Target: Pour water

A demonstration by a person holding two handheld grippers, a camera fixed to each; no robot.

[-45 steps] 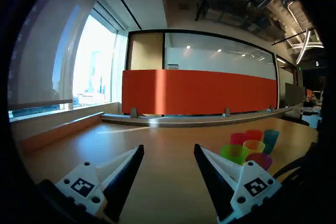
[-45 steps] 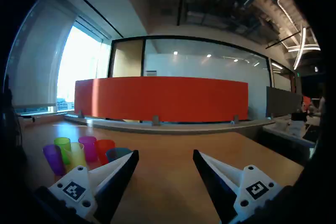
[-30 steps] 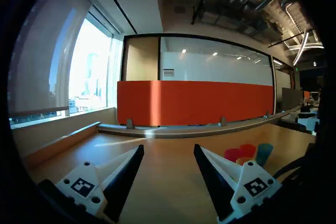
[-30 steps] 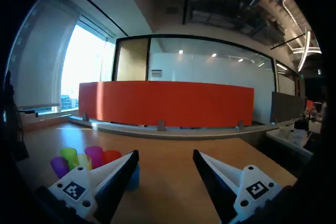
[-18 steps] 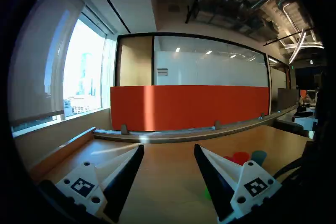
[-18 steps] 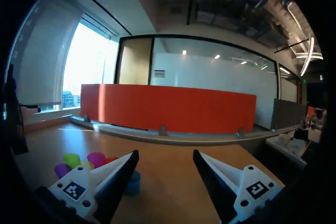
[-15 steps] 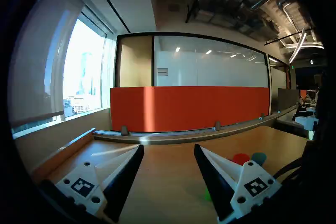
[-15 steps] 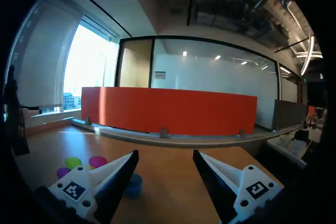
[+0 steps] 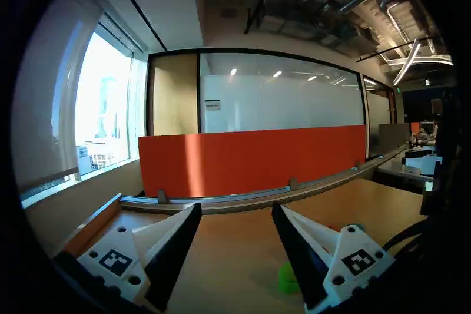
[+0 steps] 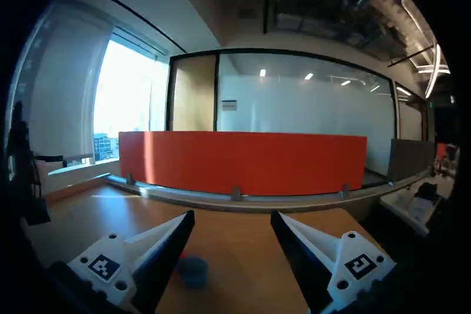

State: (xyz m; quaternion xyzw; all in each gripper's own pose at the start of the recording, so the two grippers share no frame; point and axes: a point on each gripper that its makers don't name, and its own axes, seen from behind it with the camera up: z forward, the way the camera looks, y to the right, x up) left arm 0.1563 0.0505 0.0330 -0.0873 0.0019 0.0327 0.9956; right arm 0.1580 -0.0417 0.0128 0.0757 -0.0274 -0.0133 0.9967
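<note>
The left gripper (image 9: 235, 207) hangs over the wooden table (image 9: 235, 255), jaws spread wide and empty; a green cup (image 9: 287, 278) peeks out just beside its right finger; the right gripper (image 10: 232, 214) is also released, holding nothing; a blue cup (image 10: 192, 271) stands on the table beside its left finger; an orange partition (image 9: 253, 158) lines the far edge.

My left tongs (image 9: 235, 208) point forward, roughly level, jaws spread wide apart and gripping nothing. My right tongs (image 10: 232, 215) point forward likewise, jaws parted just as wide, empty.
</note>
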